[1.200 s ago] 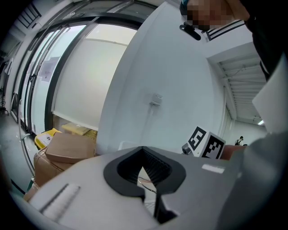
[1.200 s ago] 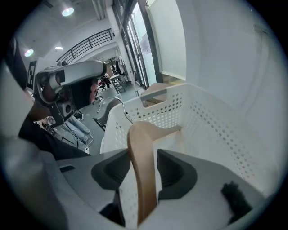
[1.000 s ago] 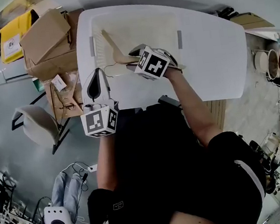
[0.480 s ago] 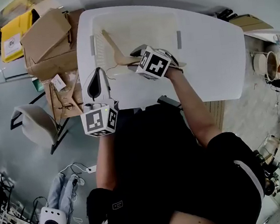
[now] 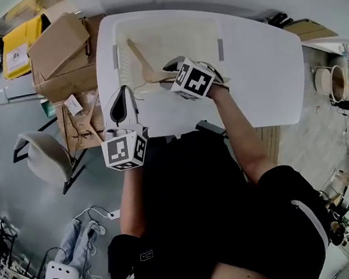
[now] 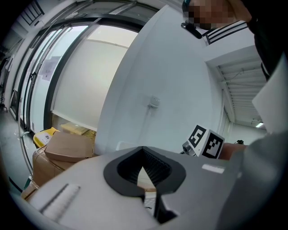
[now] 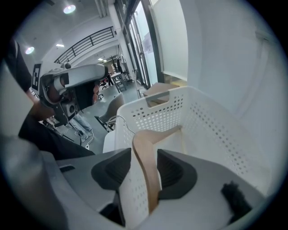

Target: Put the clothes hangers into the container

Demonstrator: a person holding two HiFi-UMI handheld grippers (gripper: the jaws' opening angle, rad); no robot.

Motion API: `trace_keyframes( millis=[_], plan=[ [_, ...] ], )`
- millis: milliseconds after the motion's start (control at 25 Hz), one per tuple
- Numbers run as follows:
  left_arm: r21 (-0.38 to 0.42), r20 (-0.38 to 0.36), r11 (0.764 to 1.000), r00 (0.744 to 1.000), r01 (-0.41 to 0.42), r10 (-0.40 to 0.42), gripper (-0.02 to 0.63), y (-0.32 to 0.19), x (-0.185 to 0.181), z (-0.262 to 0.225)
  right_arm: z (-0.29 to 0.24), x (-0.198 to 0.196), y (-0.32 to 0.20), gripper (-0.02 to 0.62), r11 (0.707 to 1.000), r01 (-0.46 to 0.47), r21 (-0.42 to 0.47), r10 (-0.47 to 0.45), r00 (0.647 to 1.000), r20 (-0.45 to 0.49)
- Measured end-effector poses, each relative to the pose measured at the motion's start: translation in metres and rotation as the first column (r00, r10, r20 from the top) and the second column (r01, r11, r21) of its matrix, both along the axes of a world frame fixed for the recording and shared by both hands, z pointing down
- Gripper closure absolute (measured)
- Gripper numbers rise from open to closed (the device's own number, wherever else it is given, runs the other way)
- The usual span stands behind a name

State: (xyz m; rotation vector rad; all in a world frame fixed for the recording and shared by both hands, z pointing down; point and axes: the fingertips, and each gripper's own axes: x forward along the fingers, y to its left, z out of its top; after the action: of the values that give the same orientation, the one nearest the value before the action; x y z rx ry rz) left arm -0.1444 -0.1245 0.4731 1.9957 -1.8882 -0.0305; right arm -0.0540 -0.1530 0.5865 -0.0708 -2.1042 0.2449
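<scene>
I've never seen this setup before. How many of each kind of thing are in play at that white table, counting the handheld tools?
Wooden hanger: 1
White basket: 1
Handheld grippers: 2, the left gripper and the right gripper
Total: 4

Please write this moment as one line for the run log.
right gripper: shut on wooden hanger | wooden hanger: one arm inside white basket | left gripper: shut, empty
</scene>
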Motion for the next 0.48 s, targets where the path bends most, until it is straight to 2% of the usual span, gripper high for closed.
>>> trace_keyframes(
  millis=[480],
  plan=[
    [0.041,0.006,0.999,1.0,-0.023,0.023,0.603,0.009,0.007,-0.015,-0.023,0.007,0.012,0.407,0.998,-0.045,0.039,0.043,0.998,0.053]
  ],
)
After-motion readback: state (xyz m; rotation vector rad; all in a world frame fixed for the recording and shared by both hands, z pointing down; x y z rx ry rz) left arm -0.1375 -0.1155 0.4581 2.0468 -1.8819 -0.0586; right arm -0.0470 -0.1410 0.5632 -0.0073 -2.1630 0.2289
